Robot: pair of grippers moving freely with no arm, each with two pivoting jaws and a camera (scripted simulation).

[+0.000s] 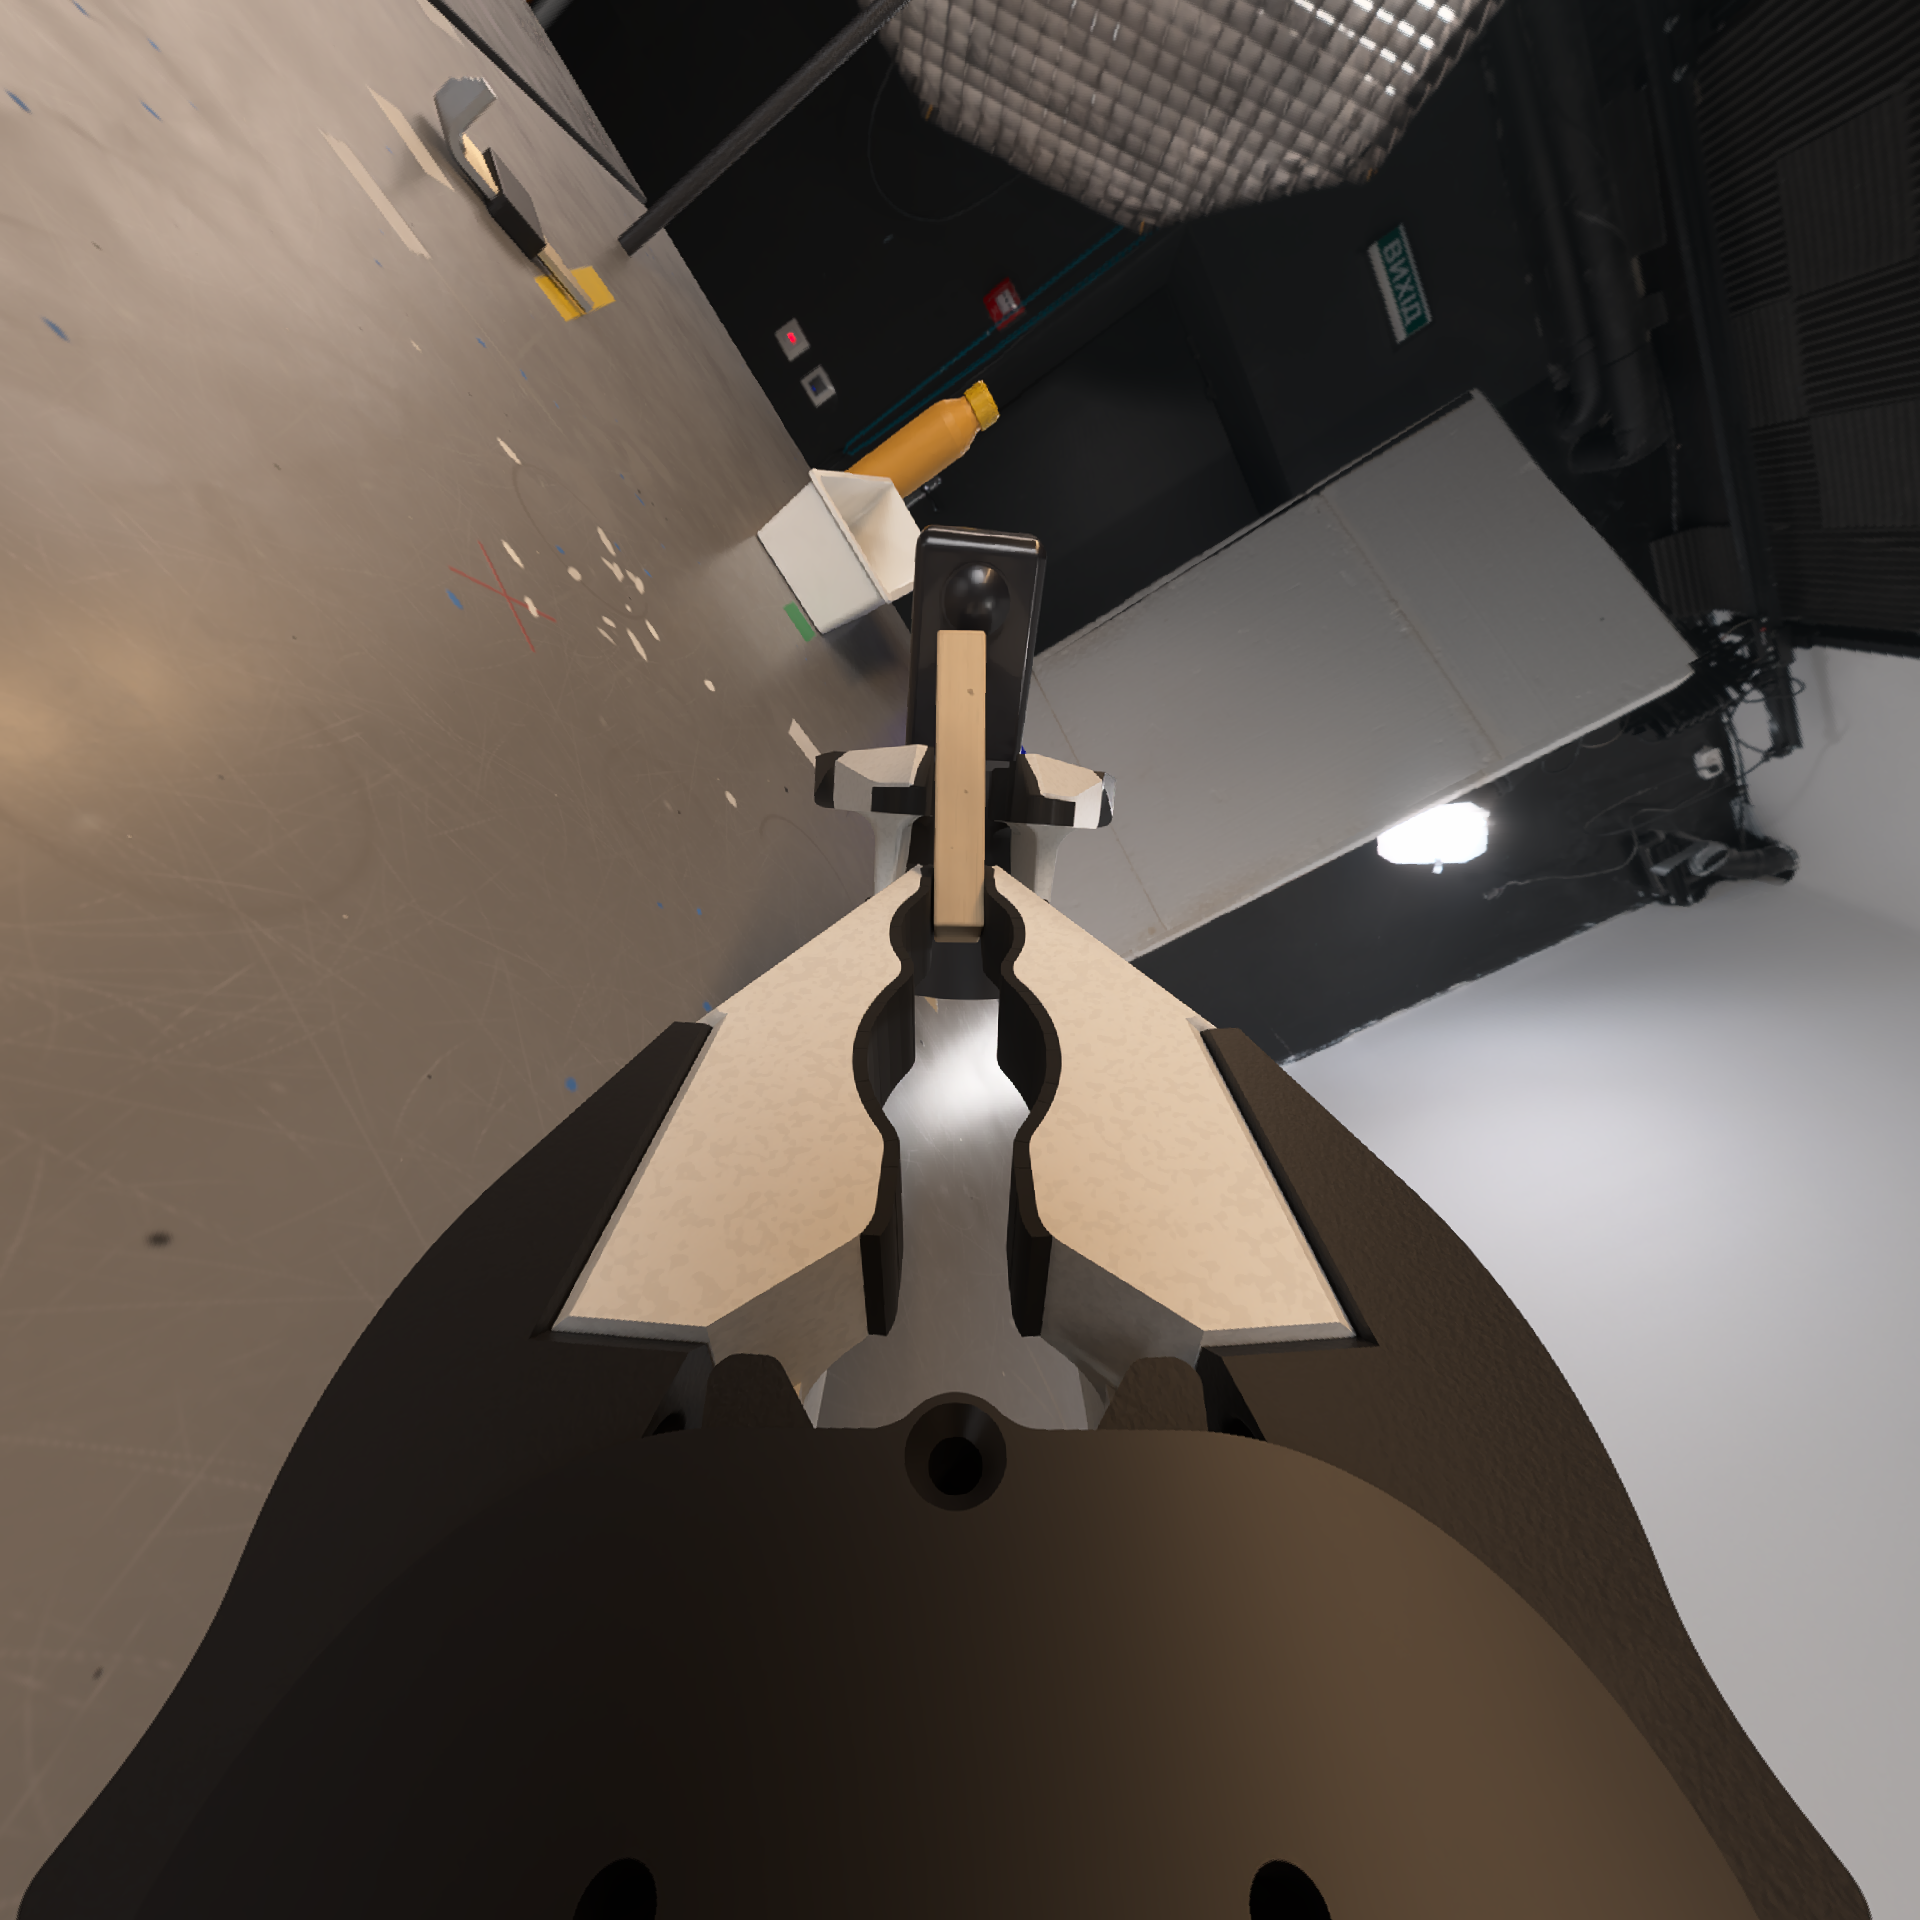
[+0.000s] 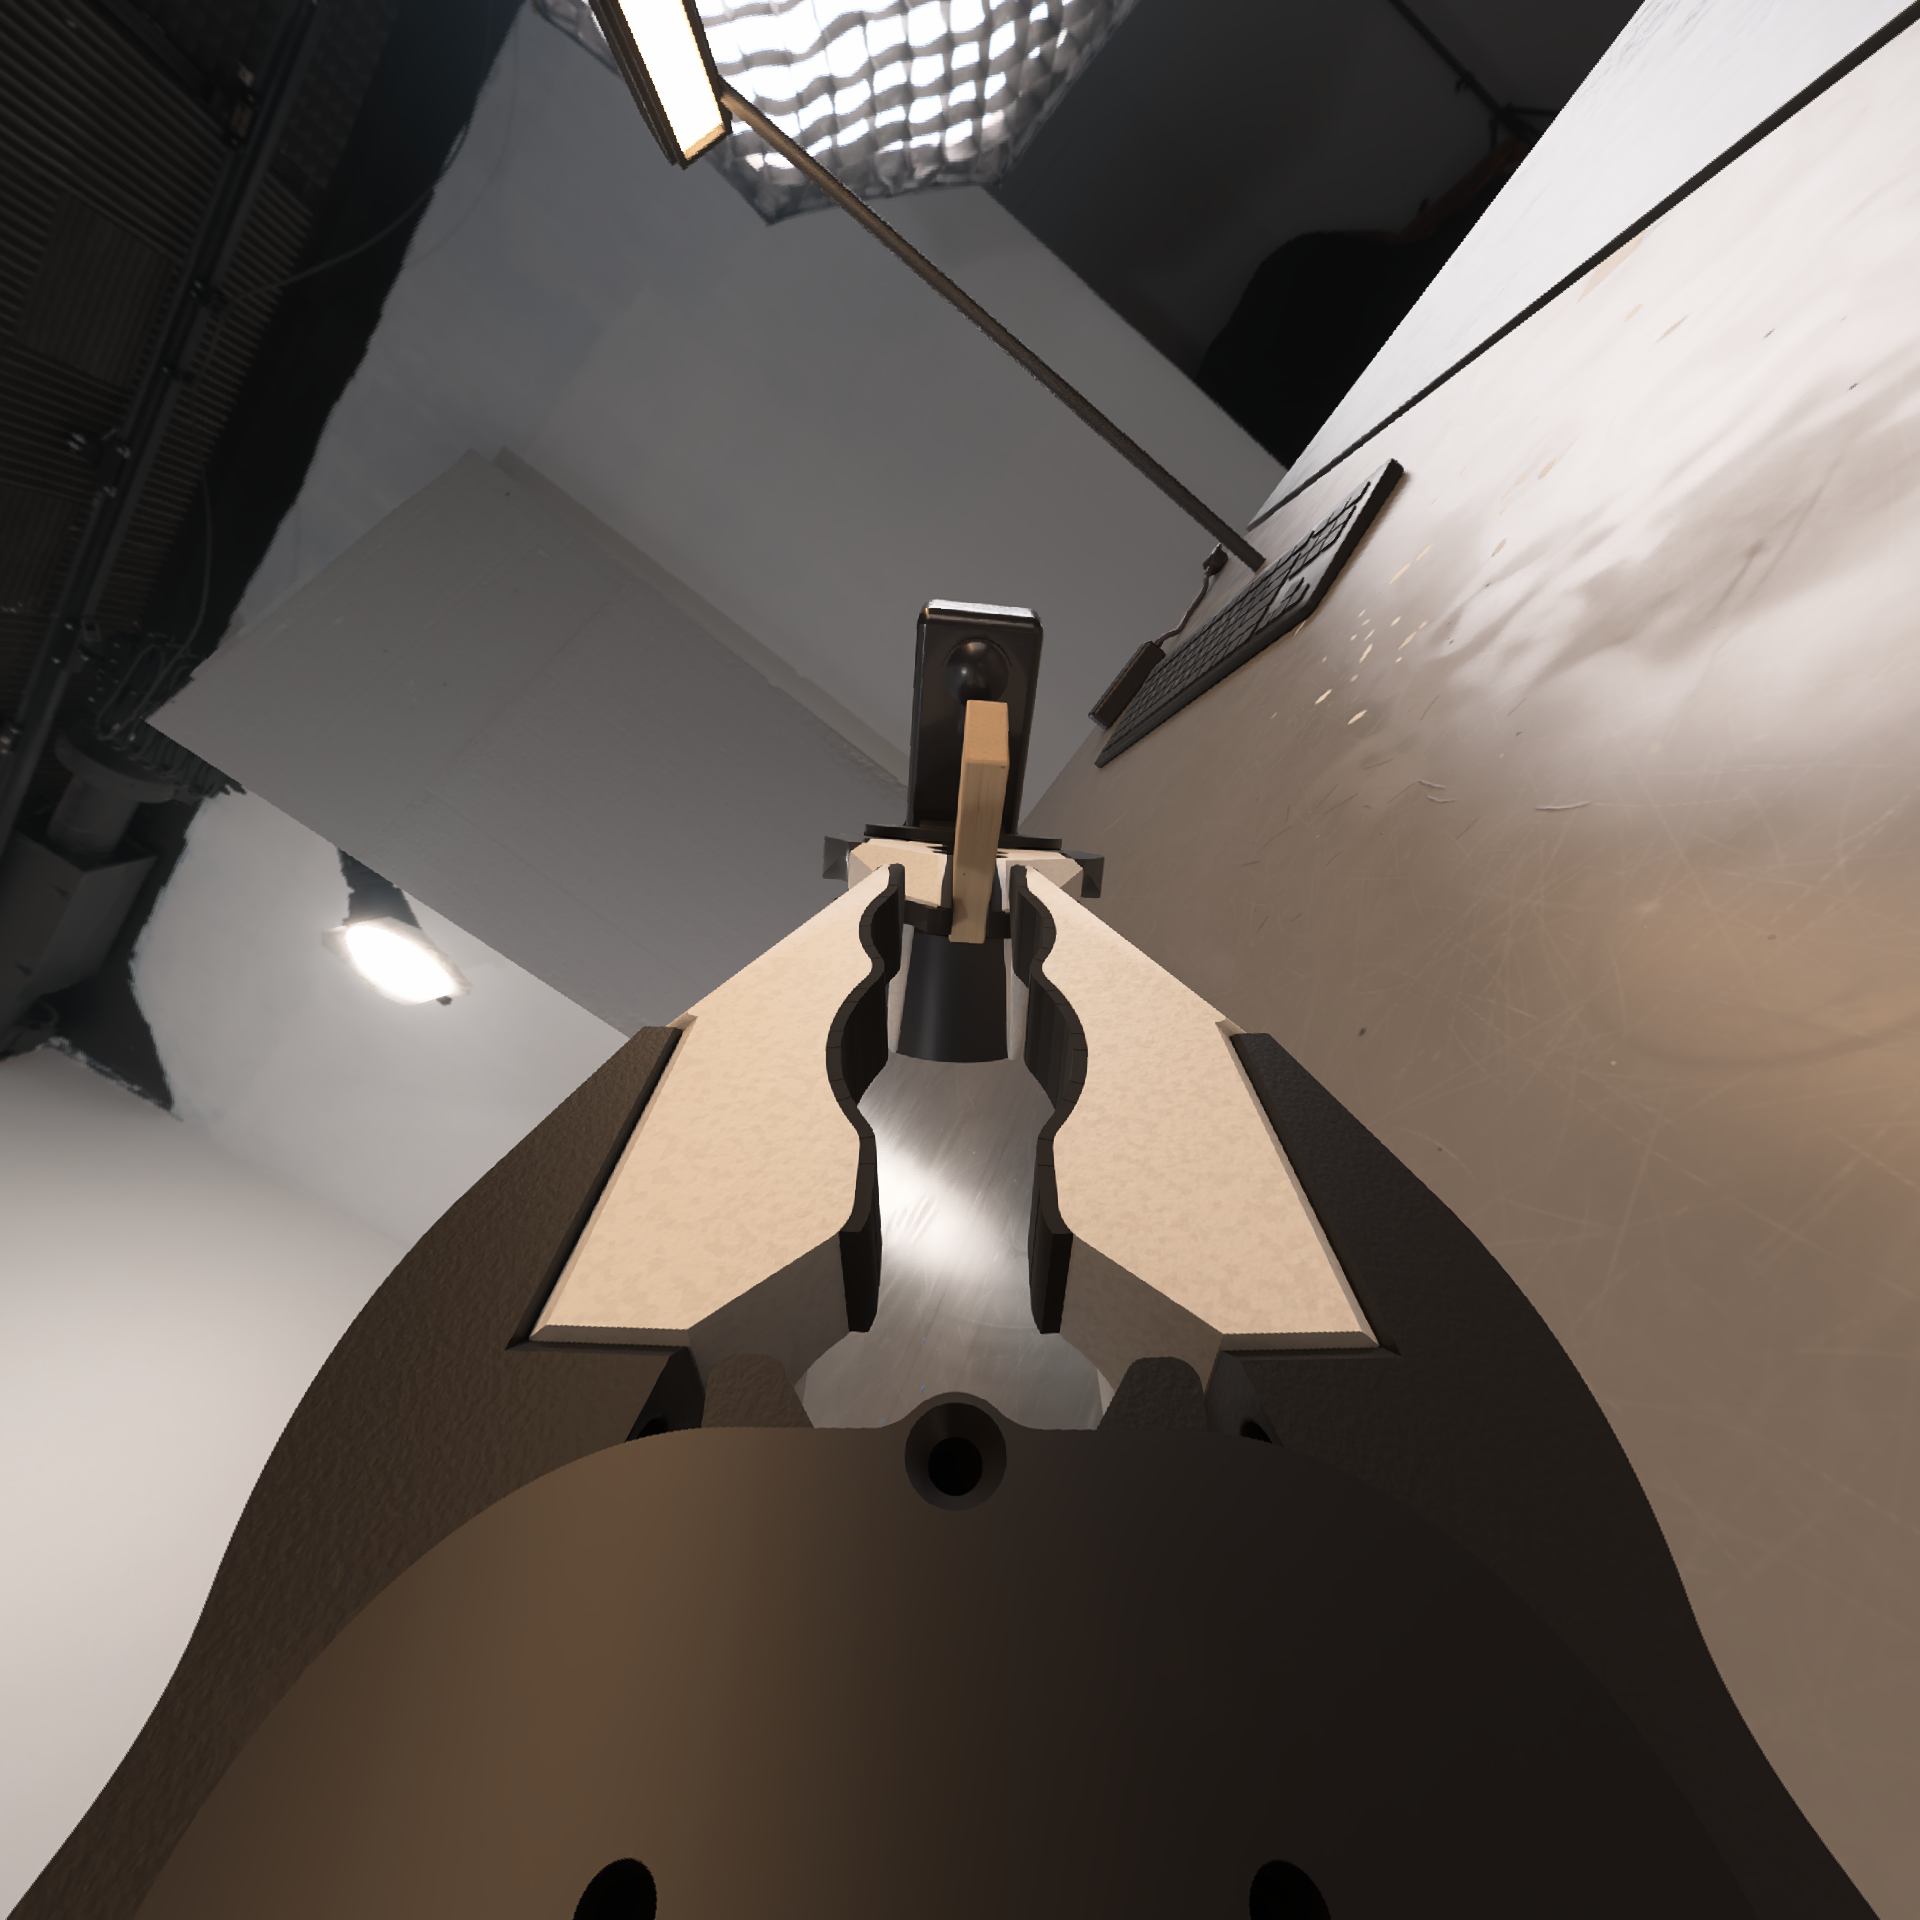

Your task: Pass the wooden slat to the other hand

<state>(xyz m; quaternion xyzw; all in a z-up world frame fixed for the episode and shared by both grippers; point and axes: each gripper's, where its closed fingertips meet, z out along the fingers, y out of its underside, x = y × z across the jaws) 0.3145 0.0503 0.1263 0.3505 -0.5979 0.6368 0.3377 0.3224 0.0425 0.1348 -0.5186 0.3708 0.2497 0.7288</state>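
The wooden slat [image 1: 959,779] is a thin pale strip held in the air between both grippers. My left gripper [image 1: 957,883] is shut on its near end, with the fingertips pressed on both faces. My right gripper [image 1: 966,805] faces me from the far side, its fingers spread either side of the slat. In the right wrist view the slat [image 2: 977,831] stands between my right gripper's [image 2: 958,888] fingertips with a gap on each side, so the right gripper is open around it. The left gripper [image 2: 971,862] shows behind, holding the slat.
The table [image 1: 312,831] runs along the left of the left wrist view and shows in the right wrist view [image 2: 1558,935]. On it are a white bin [image 1: 831,551], an orange bottle [image 1: 930,436], a grey-black bracket [image 1: 488,166] and a black keyboard [image 2: 1247,613].
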